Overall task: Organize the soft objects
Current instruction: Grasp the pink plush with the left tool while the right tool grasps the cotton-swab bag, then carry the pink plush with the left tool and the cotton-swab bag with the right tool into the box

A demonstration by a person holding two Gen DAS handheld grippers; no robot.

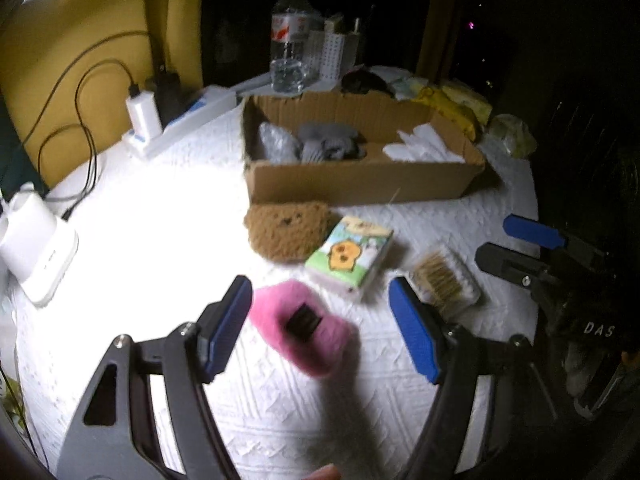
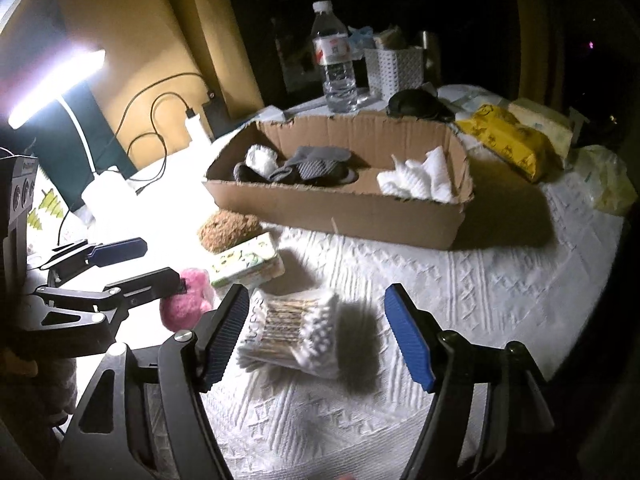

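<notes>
On white quilted tablecloth [image 1: 140, 208], from left to right: fluffy pink plush toy [image 1: 304, 326] between the wide-spread blue pads of left gripper [image 1: 320, 328], neither pad touching; fuzzy brown plush [image 1: 286, 232] against the front wall of shallow cardboard box [image 1: 360, 184]; cartoon-printed tissue pack [image 1: 350, 254] just beside it; clear pack of cotton swabs [image 2: 292, 334] between the wide jaws of right gripper [image 2: 316, 334], near its left pad. Inside the box, grey socks [image 2: 308, 168] left, white cloth [image 2: 420, 180] right.
</notes>
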